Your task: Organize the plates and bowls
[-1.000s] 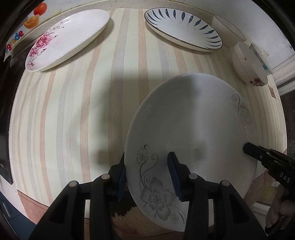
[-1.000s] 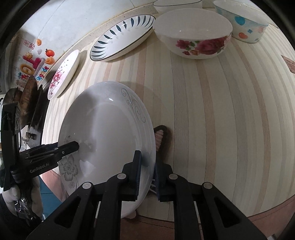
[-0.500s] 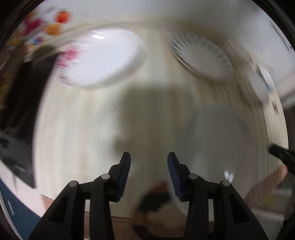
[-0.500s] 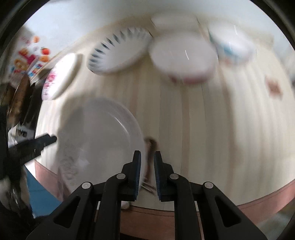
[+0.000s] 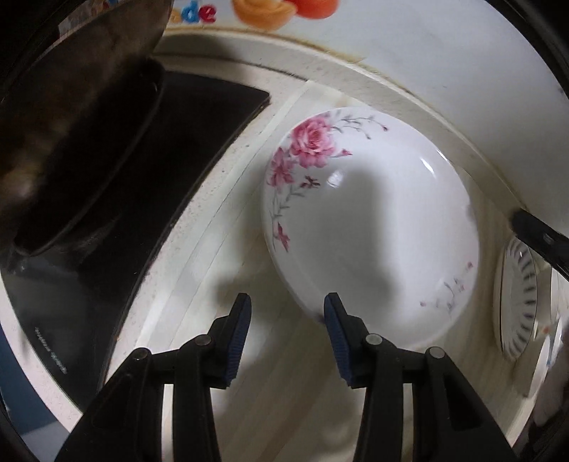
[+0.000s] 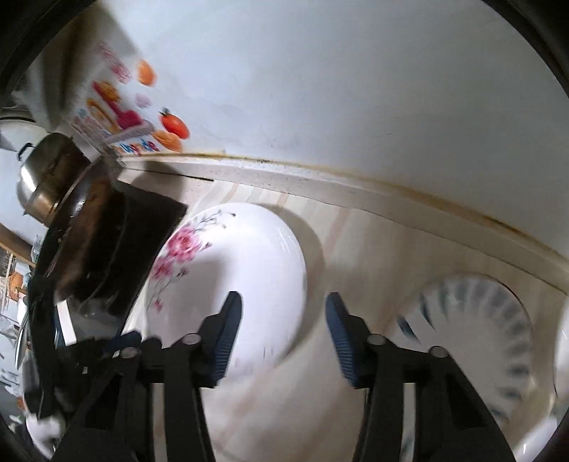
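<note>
Rose-patterned plate [image 5: 370, 227] sits mid-frame on striped counter [image 5: 284, 355], beside black stovetop [image 5: 149, 184] at left. Left gripper [image 5: 287, 337] jaws apart, empty, near plate's lower rim. Right gripper [image 6: 283, 336] jaws opening, nothing pinched; blue-striped plate [image 6: 473, 341] lower right

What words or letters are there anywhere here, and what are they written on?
"de": the end of a cut-off word in pink and blue letters on the fruit sticker on the wall.
Small white print on the black stovetop: too small to read.
Coloured letters on the same sticker in the right wrist view: too blurred to read.
</note>
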{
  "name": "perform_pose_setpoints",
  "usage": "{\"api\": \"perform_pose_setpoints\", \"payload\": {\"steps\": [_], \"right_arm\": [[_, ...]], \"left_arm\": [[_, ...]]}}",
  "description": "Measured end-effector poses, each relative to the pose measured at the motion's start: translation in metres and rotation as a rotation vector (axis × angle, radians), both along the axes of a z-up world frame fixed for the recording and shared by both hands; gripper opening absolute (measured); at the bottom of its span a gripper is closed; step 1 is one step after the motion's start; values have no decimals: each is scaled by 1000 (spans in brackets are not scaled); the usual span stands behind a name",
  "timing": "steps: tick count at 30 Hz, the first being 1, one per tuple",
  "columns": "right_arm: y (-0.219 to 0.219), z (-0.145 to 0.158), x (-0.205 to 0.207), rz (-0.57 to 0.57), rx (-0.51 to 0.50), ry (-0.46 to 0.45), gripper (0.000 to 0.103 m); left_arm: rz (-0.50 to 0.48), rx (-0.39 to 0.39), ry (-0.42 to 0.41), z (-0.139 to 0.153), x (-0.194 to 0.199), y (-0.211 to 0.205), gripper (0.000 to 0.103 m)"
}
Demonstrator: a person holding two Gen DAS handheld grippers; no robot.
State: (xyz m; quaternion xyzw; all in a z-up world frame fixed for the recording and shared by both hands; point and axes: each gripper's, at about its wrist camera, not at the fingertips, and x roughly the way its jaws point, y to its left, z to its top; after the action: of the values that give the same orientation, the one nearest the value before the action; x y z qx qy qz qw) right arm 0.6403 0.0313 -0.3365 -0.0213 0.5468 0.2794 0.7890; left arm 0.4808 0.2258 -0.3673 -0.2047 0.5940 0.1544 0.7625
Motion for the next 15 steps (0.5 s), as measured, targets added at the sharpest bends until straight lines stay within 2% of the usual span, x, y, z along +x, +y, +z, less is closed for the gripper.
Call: {"api": "perform_pose_setpoints", "payload": {"steps": [3, 8, 10, 11, 15], "right_arm": [[16, -23, 26, 13, -22, 17, 35], [27, -59, 47, 14, -31, 100, 32], [29, -70, 51, 10, -31, 131, 23], [31, -73, 52, 12, -37, 131, 21], [33, -76, 48, 41, -43, 78, 19]], "left_arm": [[14, 5, 17, -9, 9, 0, 40], [28, -53, 15, -19, 18, 8, 40], [27, -77, -18, -19, 22, 11, 36], [22, -85, -40, -18, 23, 11, 30], [6, -41, -79, -13, 21, 4, 28]]}}
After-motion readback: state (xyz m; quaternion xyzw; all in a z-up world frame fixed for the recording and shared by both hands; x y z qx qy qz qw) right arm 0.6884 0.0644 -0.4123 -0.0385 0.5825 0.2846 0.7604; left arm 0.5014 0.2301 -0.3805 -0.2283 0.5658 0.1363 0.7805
